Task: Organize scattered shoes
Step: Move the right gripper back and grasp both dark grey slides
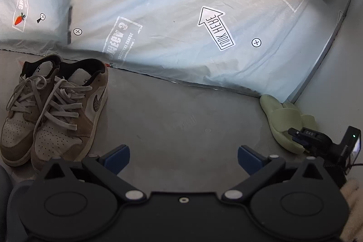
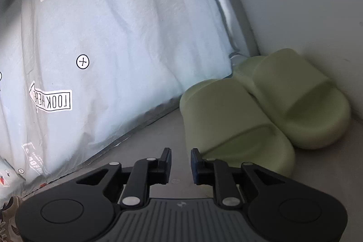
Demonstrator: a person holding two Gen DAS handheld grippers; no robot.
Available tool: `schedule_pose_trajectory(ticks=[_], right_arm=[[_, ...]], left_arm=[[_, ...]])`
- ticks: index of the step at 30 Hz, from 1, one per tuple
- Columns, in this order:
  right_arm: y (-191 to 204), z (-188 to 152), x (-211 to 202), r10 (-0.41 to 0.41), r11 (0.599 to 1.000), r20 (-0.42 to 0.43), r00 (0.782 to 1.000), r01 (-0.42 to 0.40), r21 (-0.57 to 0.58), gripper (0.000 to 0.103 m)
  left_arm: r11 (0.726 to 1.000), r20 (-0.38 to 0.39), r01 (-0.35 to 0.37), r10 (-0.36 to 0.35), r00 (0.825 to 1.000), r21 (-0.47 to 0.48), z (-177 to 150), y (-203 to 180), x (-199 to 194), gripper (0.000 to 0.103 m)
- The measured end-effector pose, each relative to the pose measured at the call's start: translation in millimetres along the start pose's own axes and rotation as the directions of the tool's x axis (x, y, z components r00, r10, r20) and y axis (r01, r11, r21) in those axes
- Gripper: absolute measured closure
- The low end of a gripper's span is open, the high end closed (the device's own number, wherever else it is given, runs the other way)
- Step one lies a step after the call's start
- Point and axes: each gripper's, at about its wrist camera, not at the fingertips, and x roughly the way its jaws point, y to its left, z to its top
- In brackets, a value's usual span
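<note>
A pair of brown and cream sneakers stands side by side on the grey floor at the left, against the bed's edge. My left gripper hovers over bare floor to their right, its blue pads wide apart and holding nothing. Two pale green slippers sit together in the corner between bed and wall: the nearer slipper and the farther slipper. My right gripper sits just in front of the nearer slipper's toe, fingers drawn almost together with only a thin slit and nothing in it. It also shows in the left wrist view, the right gripper by the slippers.
A light blue bed sheet printed with carrots and a "LOOK HERE" arrow hangs down to the floor across the back. A pale wall closes off the right side. Grey floor stretches between sneakers and slippers. A fuzzy sleeve shows at the right edge.
</note>
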Motion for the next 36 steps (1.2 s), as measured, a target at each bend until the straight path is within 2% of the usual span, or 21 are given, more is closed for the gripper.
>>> schedule_pose_trajectory(ticks=[3,5,9,12,16,18,19,20,22,25,28,32,36], right_arm=[[-6,-11,-17,-0.033,0.999,-0.023,0.999,0.033,-0.006,0.076],[-9,-16,-14,-0.060,0.997,-0.064,0.996,0.057,-0.044,0.076],[-15,-12,-1,-0.050,0.998,-0.105,0.993,0.046,-0.039,0.077],[-14,-16,-3,-0.050,0.996,-0.106,0.993,0.042,-0.077,0.077],[-9,-14,-15,-0.080,0.995,-0.125,0.989,0.072,-0.072,0.076],[-4,-11,-32,-0.074,0.996,-0.108,0.991,0.068,-0.056,0.069],[-1,-10,-41,-0.071,0.997,-0.100,0.993,0.066,-0.048,0.060],[2,-9,-50,-0.067,0.997,-0.091,0.994,0.064,-0.042,0.055],[10,-13,-68,-0.056,0.997,-0.084,0.995,0.052,-0.050,0.050],[28,-28,-101,-0.029,0.998,-0.098,0.995,0.024,-0.059,0.019],[46,-55,-134,-0.009,0.995,-0.117,0.993,-0.003,-0.104,0.016],[69,-86,-159,0.012,0.987,-0.146,0.989,-0.036,-0.160,0.011],[103,-117,-180,0.047,0.970,-0.150,0.988,-0.081,-0.228,0.009]], left_arm=[[1.000,-0.001,0.019,-0.019,1.000,0.010,-1,-4,0,0.001],[0.999,0.000,0.033,-0.033,0.999,0.016,-1,-7,0,0.001],[0.999,0.028,0.034,-0.035,0.999,0.028,1,-8,-8,0.001],[0.999,0.057,0.032,-0.031,0.998,-0.008,2,-3,-17,0.001],[0.999,0.119,0.030,-0.025,0.993,-0.036,2,4,-41,0.001],[0.998,0.149,0.027,-0.020,0.989,-0.051,0,9,-55,0.001],[0.997,0.164,0.026,-0.015,0.986,-0.067,0,12,-64,0.001],[0.997,0.177,0.024,-0.009,0.984,-0.079,-2,16,-71,0.001],[0.994,0.204,0.019,0.004,0.979,-0.107,-8,24,-88,0.001],[0.989,0.239,0.009,0.027,0.971,-0.147,-19,37,-115,0.001],[0.985,0.266,-0.016,0.062,0.962,-0.171,-38,55,-144,0.001],[0.980,0.275,-0.058,0.110,0.955,-0.189,-63,79,-176,0.001],[0.974,0.249,-0.082,0.134,0.959,-0.209,-81,110,-197,0.001]])
